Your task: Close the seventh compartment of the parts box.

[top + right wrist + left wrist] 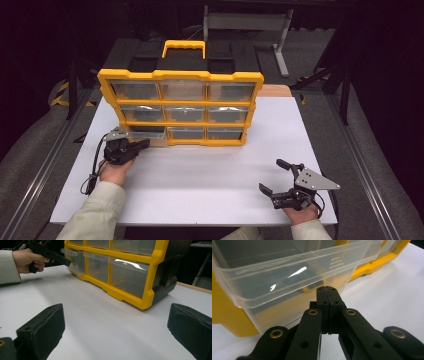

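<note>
A yellow and black organizer with nine clear drawers stands upright at the back of the white table. Its bottom-left drawer is pulled partway out. My left gripper is shut, its tips pressed together on the front wall of that clear drawer below its rim. The right gripper view shows the same drawer sticking out, with the left gripper at its front. My right gripper is open near the table's front right, with nothing between its pads.
The white tabletop lies bare between the two grippers. The organizer's yellow carry handle sits on top. A grey metal stand is on the floor behind the table. Dark rails run along both sides.
</note>
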Demonstrator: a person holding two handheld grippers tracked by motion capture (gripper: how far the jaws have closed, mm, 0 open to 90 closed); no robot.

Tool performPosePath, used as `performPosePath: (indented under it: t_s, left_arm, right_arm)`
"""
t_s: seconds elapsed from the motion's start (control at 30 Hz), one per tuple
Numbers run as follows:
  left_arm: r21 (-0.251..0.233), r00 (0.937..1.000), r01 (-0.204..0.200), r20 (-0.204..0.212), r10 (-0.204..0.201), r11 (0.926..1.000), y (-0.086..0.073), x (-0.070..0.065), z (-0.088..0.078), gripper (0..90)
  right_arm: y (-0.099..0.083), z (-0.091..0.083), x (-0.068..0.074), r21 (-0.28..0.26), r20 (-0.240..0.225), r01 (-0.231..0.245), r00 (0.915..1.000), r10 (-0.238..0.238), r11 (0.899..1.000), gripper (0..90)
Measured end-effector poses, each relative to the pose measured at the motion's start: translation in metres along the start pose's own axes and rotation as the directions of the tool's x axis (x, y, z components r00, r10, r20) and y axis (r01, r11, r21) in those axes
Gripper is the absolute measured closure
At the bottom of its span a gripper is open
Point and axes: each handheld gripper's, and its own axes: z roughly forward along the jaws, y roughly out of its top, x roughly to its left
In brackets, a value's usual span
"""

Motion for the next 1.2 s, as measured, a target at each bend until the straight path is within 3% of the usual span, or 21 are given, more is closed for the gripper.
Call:
performPosePath:
  t_s: [0.7,1.03,1.2]
  left_arm:
    - [-0.084,0.9972,0.029,-0.066,-0.035,0.9961,-0.0002,0.0039,0.0072,89.3]
    - [-0.13,0.9914,0.066,-0.104,-0.08,0.9894,0.0003,0.0045,0.0087,89.0]
    - [-0.15,0.9878,0.056,-0.135,-0.077,0.9871,0.0012,0.0024,0.0094,89.0]
  right_arm:
    - [-0.0002,0.0001,-0.0002,0.001,-0.004,0.002,1.0,-0.002,1.0,2.4]
    - [-0.0002,0.0,0.0,0.003,-0.003,0.002,1.0,-0.002,1.0,2.4]
    - [-0.0002,0.0,-0.0001,0.003,-0.003,0.004,1.0,-0.004,1.0,2.5]
